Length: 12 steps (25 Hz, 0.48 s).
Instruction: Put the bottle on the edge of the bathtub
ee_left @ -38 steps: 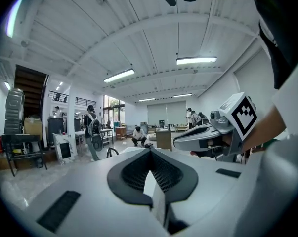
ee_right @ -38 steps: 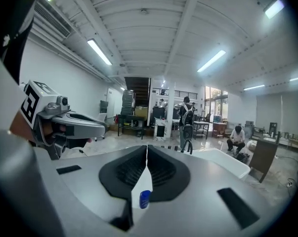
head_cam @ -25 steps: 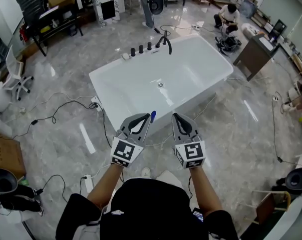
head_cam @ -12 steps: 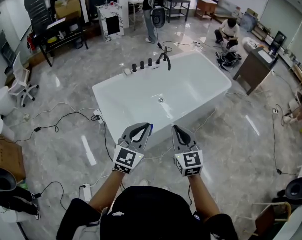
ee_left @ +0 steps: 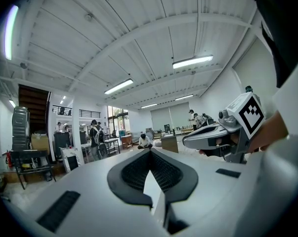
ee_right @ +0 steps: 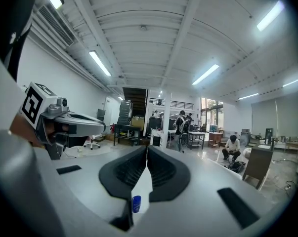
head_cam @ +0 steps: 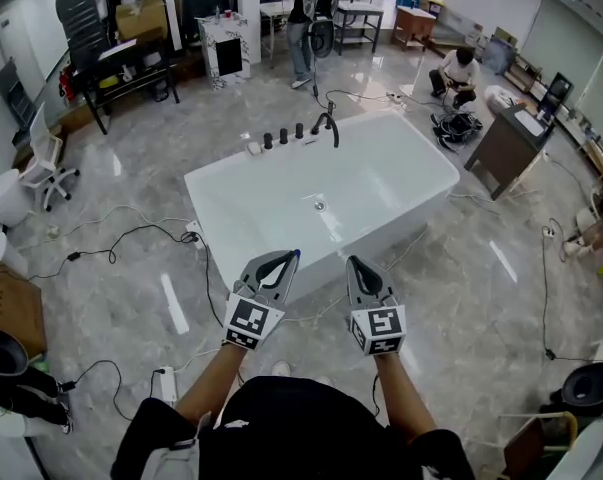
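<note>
**Bottle in the tongs, just short of the tub**

The right gripper (ee_right: 147, 150) has its pads drawn together, with only a bare slit between them. In the wedge of gap behind the tips sits the bottle (ee_right: 136, 204), of which only a small blue cap shows against white. The left gripper (ee_left: 149, 151) is closed tip to tip, and its gap shows plain white. Both are held about level, side by side and apart, in front of the wearer (head_cam: 281, 418), who is in a black top. Each carries a cube (head_cam: 249, 321) faced with black-and-white square markers.

In the head view a short blue tip (head_cam: 296, 254) shows at the point of the left gripper; what it belongs to cannot be told.

Just beyond the tongs stands the white bathtub (head_cam: 401, 168), set corner-on to the wearer on a grey marble floor (head_cam: 131, 278). A black faucet (head_cam: 328, 126) and a row of dark knobs (head_cam: 281, 134) sit on its far rim. Black cables (head_cam: 111, 240) trail over the floor at left.

Farther off, a crouching person (head_cam: 459, 63) is near a brown desk (head_cam: 506, 133). A standing person (head_cam: 301, 28) is by tables at the back.
</note>
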Each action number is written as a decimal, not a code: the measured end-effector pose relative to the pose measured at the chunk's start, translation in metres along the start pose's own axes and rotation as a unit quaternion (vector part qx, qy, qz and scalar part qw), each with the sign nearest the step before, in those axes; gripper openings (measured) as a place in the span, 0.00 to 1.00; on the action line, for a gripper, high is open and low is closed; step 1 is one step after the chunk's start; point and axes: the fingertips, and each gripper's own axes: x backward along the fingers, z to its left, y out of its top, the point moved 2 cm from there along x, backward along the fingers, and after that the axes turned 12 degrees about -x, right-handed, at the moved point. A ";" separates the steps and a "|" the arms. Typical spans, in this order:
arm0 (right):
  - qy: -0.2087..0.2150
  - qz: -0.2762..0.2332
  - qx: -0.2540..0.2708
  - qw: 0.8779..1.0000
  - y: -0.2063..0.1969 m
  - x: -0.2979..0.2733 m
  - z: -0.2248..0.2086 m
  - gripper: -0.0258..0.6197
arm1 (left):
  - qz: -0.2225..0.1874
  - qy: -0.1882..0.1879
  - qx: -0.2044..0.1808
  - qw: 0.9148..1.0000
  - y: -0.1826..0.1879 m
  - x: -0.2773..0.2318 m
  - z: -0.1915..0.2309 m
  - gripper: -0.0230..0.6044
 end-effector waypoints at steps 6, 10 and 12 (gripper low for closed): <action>-0.012 -0.005 0.005 1.000 0.000 0.009 -0.010 0.08 | -0.006 0.011 -0.002 1.000 0.008 0.004 0.003 0.06; -0.020 -0.010 -0.001 1.000 0.003 0.016 -0.015 0.08 | -0.006 0.014 -0.004 1.000 0.010 0.008 0.001 0.06; -0.023 -0.011 -0.003 1.000 0.003 0.018 -0.015 0.08 | -0.006 0.014 -0.005 1.000 0.010 0.010 0.000 0.06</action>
